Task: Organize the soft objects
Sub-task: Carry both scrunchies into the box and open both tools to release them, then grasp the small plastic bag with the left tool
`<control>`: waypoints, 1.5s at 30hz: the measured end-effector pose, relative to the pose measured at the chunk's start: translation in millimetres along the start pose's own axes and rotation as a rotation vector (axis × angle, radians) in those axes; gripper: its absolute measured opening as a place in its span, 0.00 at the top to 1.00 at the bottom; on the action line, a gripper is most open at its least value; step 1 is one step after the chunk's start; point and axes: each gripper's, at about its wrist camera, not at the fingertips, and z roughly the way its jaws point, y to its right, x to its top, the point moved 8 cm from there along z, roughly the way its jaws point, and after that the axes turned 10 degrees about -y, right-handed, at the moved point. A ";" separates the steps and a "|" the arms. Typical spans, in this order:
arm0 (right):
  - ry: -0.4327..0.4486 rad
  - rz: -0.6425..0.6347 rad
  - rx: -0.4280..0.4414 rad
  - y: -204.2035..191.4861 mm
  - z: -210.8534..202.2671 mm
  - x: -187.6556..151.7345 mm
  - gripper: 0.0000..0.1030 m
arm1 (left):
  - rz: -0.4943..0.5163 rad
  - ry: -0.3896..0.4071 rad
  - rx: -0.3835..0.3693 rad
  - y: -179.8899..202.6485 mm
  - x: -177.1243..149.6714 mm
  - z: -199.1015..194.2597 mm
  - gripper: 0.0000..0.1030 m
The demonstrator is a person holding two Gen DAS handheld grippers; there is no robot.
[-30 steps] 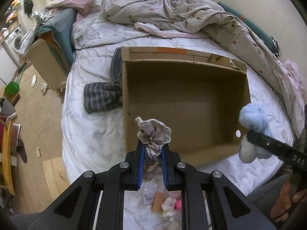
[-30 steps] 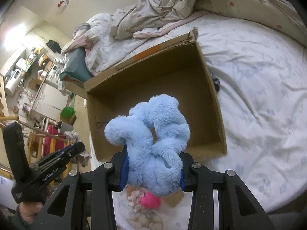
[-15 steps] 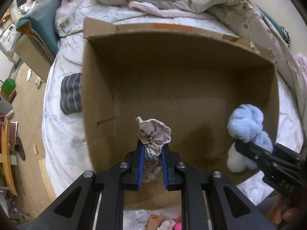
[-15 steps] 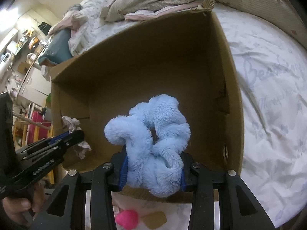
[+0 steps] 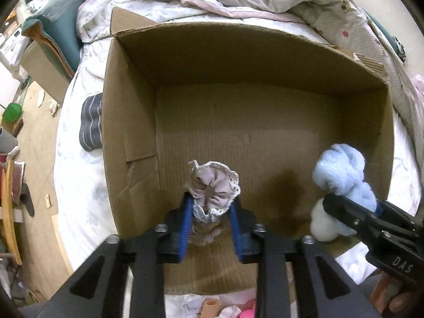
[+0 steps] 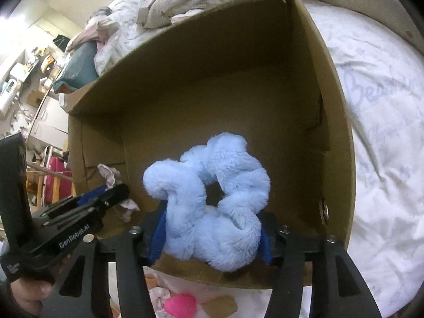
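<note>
The cardboard box [image 5: 127, 122] on the bed [image 6: 384, 159] has nothing in it yet. The left gripper [image 5: 210, 220] squeezes a lacy scrunchie [image 5: 212, 193] and the right gripper [image 6: 212, 235] squeezes a fluffy blue scrunchie [image 6: 212, 201], both held over the box. More soft things wait outside.

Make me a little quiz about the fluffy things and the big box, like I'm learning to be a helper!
1. True or false: the cardboard box already has soft things lying on its floor.
2. Which gripper holds the fluffy blue scrunchie? A) left gripper B) right gripper C) neither
3. Fill in: the left gripper holds a greyish lace-edged scrunchie over the ____ of the box.

Key:
1. False. The floor that shows is bare; both scrunchies sit between gripper fingers.
2. B, the right gripper.
3. Floor (inside).
</note>
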 end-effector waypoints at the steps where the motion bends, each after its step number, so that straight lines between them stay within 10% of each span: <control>1: 0.005 -0.002 0.001 -1.1 -1.4 0.0 0.36 | 0.000 0.006 -0.001 0.7 -0.8 -2.5 0.52; 3: 0.020 -0.006 0.008 -3.7 -5.2 0.6 0.32 | 0.005 0.026 0.018 1.1 -1.5 -8.8 0.36; 8: 0.092 0.000 0.012 -5.7 -19.8 7.4 0.06 | 0.014 0.027 0.023 1.4 -5.6 -17.3 0.35; 28: 0.123 0.002 0.040 -9.6 -51.7 -44.9 0.05 | -0.055 0.109 0.039 -25.1 -57.4 -69.1 0.35; 36: 0.058 0.035 0.050 -3.1 -42.3 -83.3 0.05 | -0.109 0.115 0.038 -53.7 -102.1 -75.4 0.35; 45: -0.204 0.203 0.101 15.2 20.8 -137.5 0.16 | -0.230 0.081 0.019 -97.7 -151.0 -59.0 0.35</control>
